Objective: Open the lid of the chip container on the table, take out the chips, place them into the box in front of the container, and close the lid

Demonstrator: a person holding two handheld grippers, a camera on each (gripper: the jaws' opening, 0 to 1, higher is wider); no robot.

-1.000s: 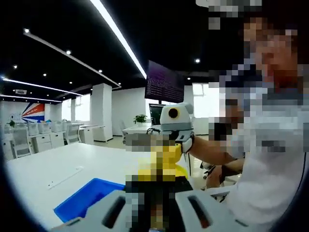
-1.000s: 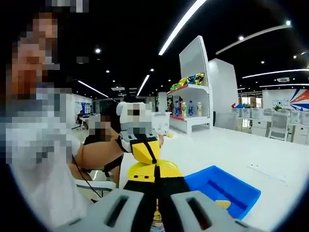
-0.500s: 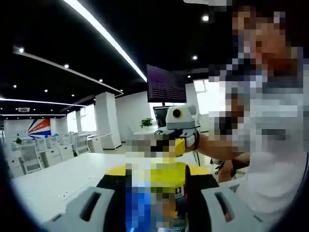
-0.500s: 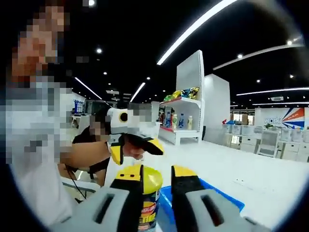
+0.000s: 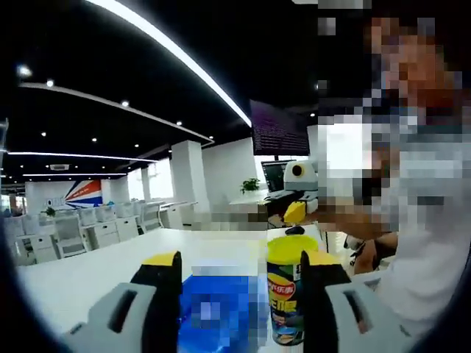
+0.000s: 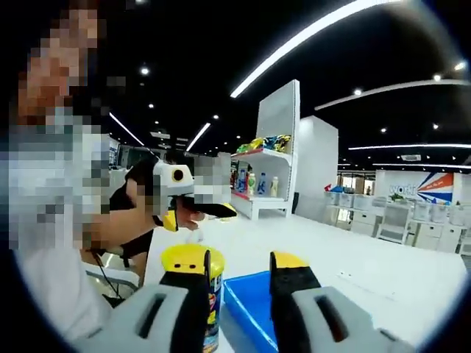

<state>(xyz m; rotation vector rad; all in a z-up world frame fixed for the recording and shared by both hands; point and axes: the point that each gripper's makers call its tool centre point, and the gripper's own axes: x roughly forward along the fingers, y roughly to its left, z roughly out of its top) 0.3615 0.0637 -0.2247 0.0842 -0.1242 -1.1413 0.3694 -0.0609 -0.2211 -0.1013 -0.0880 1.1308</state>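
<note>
Chip container [image 5: 287, 288] stands upright on the white bench [image 5: 88, 268], just inside the right jaw of the left tongs [image 5: 239, 268]; in the right gripper view it sits behind the left jaw of the right tongs [image 6: 239, 268]. Yellow lid [image 6: 184, 259] on. Judged: a light, thin-walled tube, glossy and liable to tip or dent; hold the body low and gently, take the lid by its rim. Chips inside would be brittle. Both tongs stand wide, holding nothing. Blue box [image 6: 254, 309] lies between the right tongs' jaws, touching or just beside the container. Nothing blocks the lid. Beyond: desks with chairs [image 5: 70, 234], a snack shelf [image 6: 265, 176].
</note>
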